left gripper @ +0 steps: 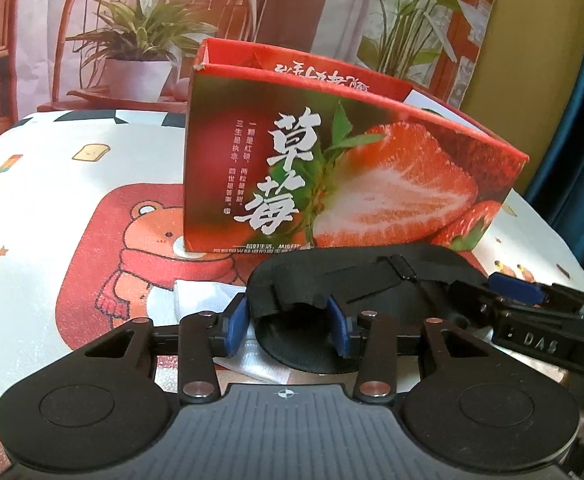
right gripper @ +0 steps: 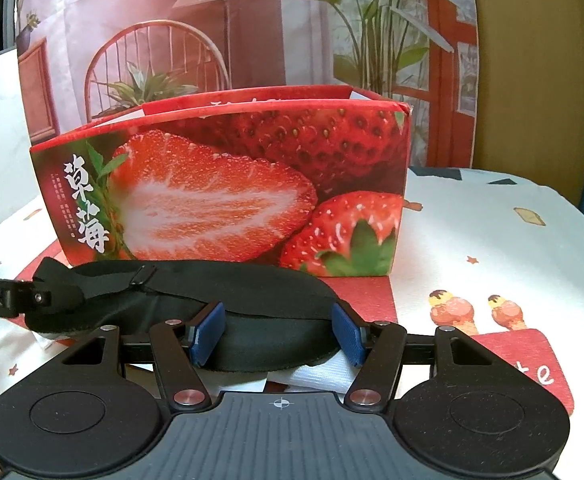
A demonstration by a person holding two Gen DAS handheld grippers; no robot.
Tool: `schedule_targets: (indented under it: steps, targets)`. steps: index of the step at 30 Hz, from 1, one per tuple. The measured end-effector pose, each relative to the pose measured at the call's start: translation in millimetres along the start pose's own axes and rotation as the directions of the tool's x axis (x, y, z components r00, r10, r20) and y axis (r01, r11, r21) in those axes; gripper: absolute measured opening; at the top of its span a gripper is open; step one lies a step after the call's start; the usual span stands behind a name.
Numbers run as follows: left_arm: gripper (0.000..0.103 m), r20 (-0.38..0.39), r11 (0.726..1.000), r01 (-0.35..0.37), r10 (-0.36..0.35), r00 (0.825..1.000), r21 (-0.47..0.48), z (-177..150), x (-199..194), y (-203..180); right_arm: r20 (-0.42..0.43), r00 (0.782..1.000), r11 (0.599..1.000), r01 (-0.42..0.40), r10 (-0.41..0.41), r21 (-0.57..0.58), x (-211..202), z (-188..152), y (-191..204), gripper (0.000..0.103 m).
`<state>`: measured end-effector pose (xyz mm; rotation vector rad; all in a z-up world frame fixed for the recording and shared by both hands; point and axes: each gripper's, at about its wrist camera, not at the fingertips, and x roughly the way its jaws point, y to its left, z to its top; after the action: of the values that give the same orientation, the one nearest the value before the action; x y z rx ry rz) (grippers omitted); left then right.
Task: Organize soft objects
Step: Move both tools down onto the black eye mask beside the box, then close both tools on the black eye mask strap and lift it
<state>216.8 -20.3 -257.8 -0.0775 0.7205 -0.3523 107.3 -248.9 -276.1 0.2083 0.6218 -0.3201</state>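
A black sleep mask (left gripper: 356, 280) with an elastic strap lies on the table in front of the open red strawberry box (left gripper: 344, 176). My left gripper (left gripper: 292, 322) is open with its blue pads on either side of the mask's left end. My right gripper (right gripper: 278, 330) is open and straddles the mask's (right gripper: 252, 292) right end; its tips also show at the right of the left wrist view (left gripper: 516, 288). The box (right gripper: 228, 188) stands just behind the mask. A white packet (left gripper: 204, 296) lies under the mask, also showing in the right wrist view (right gripper: 316, 376).
A tablecloth (left gripper: 52, 208) with a bear print covers the table. A printed backdrop (left gripper: 132, 40) of a chair and plants hangs behind the box. A blue curtain (left gripper: 580, 120) is at the far right.
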Motion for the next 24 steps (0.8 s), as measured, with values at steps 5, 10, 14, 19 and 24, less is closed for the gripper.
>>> schedule_targets:
  steps: [5,10,14,19,24]
  targets:
    - [0.045,0.012,1.0,-0.003,0.003,1.0,0.015,-3.7,1.2,-0.9,0.001,1.0,0.999,-0.022,0.022,0.047,-0.2,0.2,-8.1,0.065]
    - [0.045,0.021,0.999,-0.014,0.014,1.0,0.034,-6.2,2.0,-3.8,0.019,0.999,0.99,-0.03,0.028,0.135,-1.7,-0.2,-21.5,0.069]
    - [0.045,0.022,1.0,-0.006,0.006,1.0,0.024,-6.6,2.0,-1.4,0.018,0.997,0.972,-0.075,0.073,0.223,0.4,0.3,-37.7,0.069]
    - [0.045,0.024,1.0,-0.005,0.004,1.0,0.022,-7.3,2.4,-1.6,-0.001,0.992,0.951,-0.124,0.13,0.282,6.0,4.2,-48.4,0.069]
    - [0.045,0.026,1.0,0.0,-0.001,1.0,0.018,-8.1,2.4,-1.3,-0.018,0.982,0.947,-0.176,0.187,0.268,12.0,9.3,-45.0,0.069]
